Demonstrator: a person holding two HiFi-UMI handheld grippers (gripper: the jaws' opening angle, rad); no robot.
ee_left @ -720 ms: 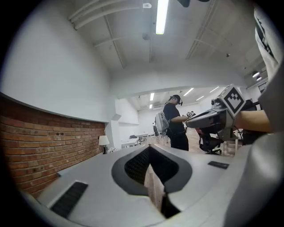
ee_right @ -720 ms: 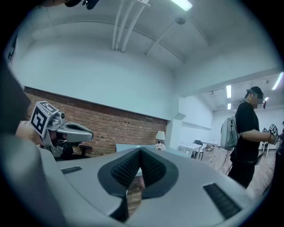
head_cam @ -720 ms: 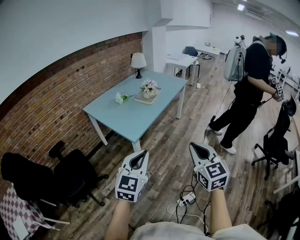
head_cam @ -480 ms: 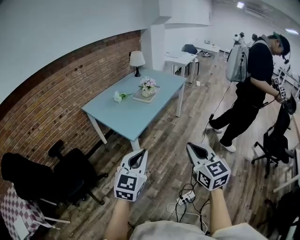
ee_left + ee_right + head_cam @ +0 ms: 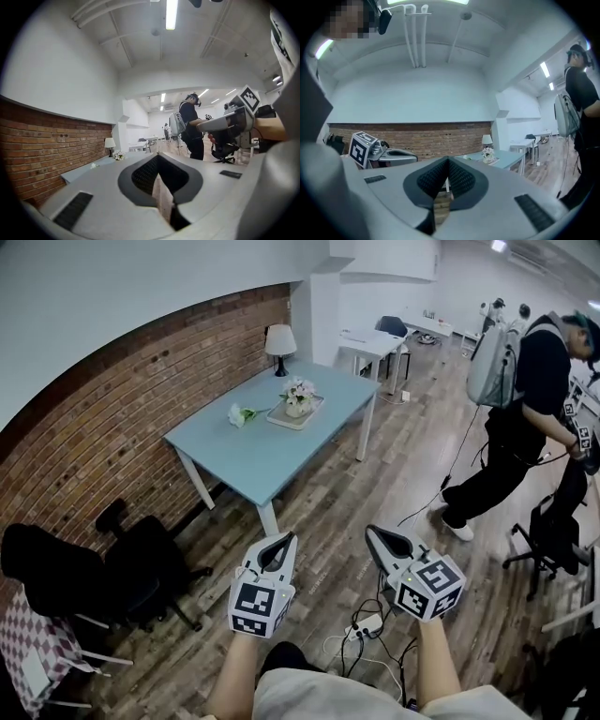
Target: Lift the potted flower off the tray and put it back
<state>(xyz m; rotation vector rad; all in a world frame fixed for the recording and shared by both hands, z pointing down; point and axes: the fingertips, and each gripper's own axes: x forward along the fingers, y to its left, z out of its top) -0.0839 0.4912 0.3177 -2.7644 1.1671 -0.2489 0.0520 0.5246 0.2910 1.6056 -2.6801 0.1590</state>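
Room with a wooden plank floor (image 5: pixel 375 493) and a brick wall (image 5: pixel 122 418) along the far side of a light blue tabletop (image 5: pixel 253 460). Well short of the tabletop's near corner, both grippers are held level above the floor. The left gripper (image 5: pixel 280 540) has its jaws closed together with nothing between them. The right gripper (image 5: pixel 377 534) is likewise closed and empty. A white power strip (image 5: pixel 364 624) with cables lies on the floor on the near side of the tabletop, below the right gripper. A black office chair (image 5: pixel 141 568) stands left of the tabletop's near end, against the wall. On the tabletop, toward its far end, a tray (image 5: pixel 278 419) carries the potted flower (image 5: pixel 298 397), standing upright. A loose white flower (image 5: pixel 241 414) lies on the tabletop just left of the tray. A table lamp (image 5: pixel 279 341) stands at the tabletop's far corner. A person in black with a backpack (image 5: pixel 525 418) stands well to the right of the tabletop.
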